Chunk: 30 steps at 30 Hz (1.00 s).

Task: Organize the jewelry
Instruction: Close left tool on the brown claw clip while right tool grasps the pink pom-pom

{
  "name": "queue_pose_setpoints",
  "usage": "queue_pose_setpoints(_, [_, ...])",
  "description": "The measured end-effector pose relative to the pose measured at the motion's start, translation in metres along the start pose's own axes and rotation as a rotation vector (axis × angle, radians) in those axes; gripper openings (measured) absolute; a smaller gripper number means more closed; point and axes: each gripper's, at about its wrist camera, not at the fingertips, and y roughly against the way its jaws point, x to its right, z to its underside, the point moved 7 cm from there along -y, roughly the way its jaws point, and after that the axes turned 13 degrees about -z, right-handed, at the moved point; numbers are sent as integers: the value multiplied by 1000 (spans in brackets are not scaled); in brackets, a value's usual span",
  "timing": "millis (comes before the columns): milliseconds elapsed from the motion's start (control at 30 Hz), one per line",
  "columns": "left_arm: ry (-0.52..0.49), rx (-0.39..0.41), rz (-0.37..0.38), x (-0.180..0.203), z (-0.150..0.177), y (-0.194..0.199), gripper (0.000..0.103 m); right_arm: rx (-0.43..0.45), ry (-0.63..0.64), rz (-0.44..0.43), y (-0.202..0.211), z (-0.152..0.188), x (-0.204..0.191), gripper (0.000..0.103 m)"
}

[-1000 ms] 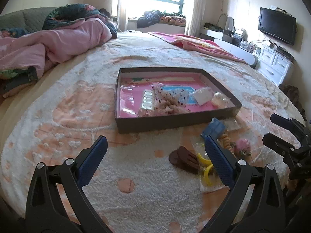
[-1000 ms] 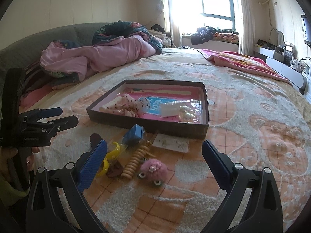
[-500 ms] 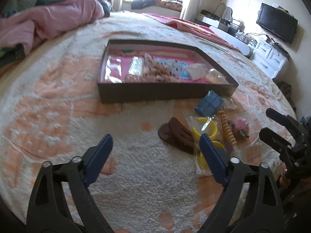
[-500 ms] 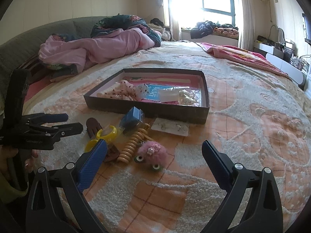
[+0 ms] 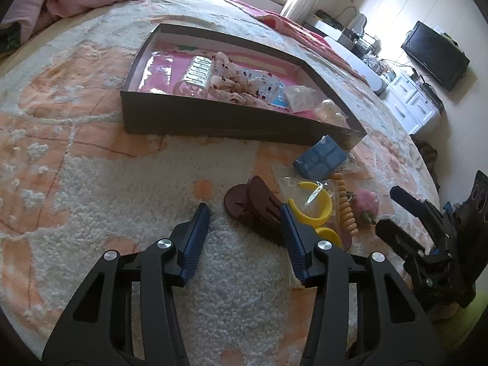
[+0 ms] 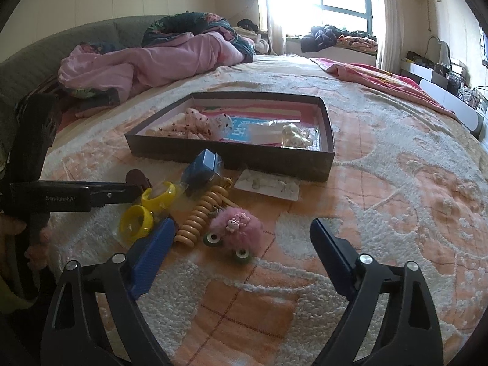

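Where blanket (image 6: 381, 213) shaggy, fluffy pompom (image 6: 236, 228)

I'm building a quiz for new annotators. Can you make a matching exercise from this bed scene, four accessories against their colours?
Things:
1. hair claw clip
2. coiled hair tie
3. fluffy pom-pom
4. small box

Colours:
A. pink
B. blue
C. dark brown
D. orange

Pairs: 1-C, 2-D, 3-A, 4-B. All four lie on the bedspread in front of the dark tray, not in it.
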Motion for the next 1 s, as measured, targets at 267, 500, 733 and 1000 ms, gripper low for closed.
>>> queue_pose_setpoints(267, [0, -8, 13, 6, -5, -9, 40, -32, -37, -16, -15, 5, 5, 80])
queue_pose_setpoints(500, [2, -2, 24, 12, -11, -12, 32, -45, -90, -39, -25, 5, 14, 62])
queue_pose_setpoints(733, [1, 21, 25, 13, -12, -9, 28, -54, -64, -16, -26, 7, 16, 48])
queue_pose_setpoints(1000, [-7, 45, 16, 9, -11, 0, 25, -51, -69, 12, -20, 8, 25, 33])
